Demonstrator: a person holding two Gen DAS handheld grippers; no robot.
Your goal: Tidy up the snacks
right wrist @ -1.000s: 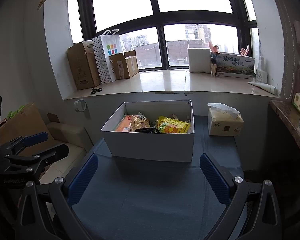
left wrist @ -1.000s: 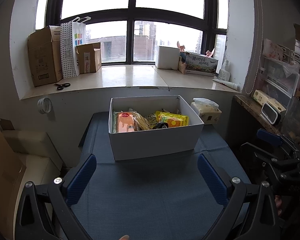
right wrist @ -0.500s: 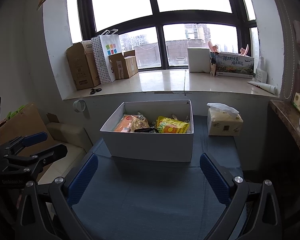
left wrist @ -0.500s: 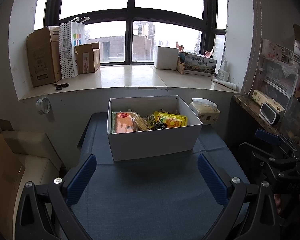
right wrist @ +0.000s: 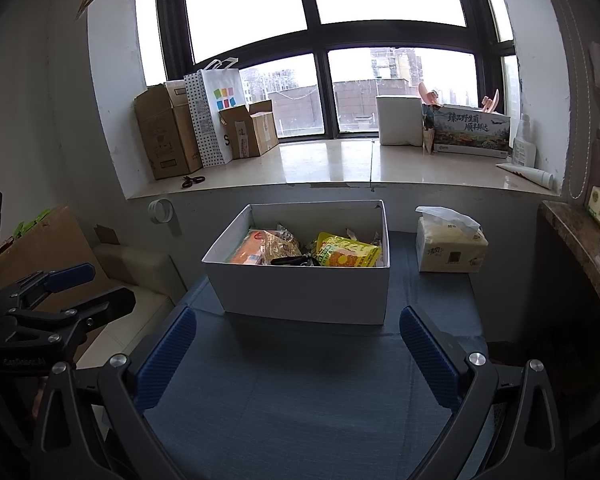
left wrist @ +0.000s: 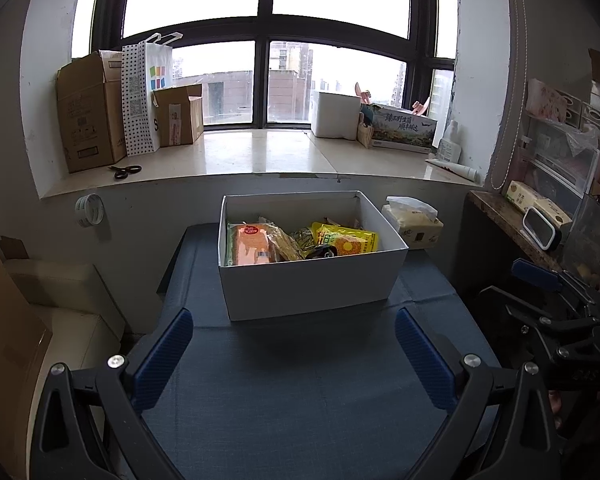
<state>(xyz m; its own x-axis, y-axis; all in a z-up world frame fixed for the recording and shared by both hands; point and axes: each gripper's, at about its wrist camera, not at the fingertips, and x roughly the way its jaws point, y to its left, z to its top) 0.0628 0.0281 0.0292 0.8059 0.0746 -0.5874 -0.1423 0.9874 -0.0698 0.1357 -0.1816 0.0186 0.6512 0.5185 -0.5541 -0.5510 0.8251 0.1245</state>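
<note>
White box of snacks, yellow packet, printing too small to read

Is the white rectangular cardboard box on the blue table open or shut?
Open: the white rectangular cardboard box has no lid, and snack packets show inside.

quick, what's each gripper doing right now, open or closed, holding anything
Left gripper: open, holding nothing, above the blue cloth-covered table, short of the white cardboard box of snacks.
Right gripper: open, holding nothing, also short of the box.
</note>
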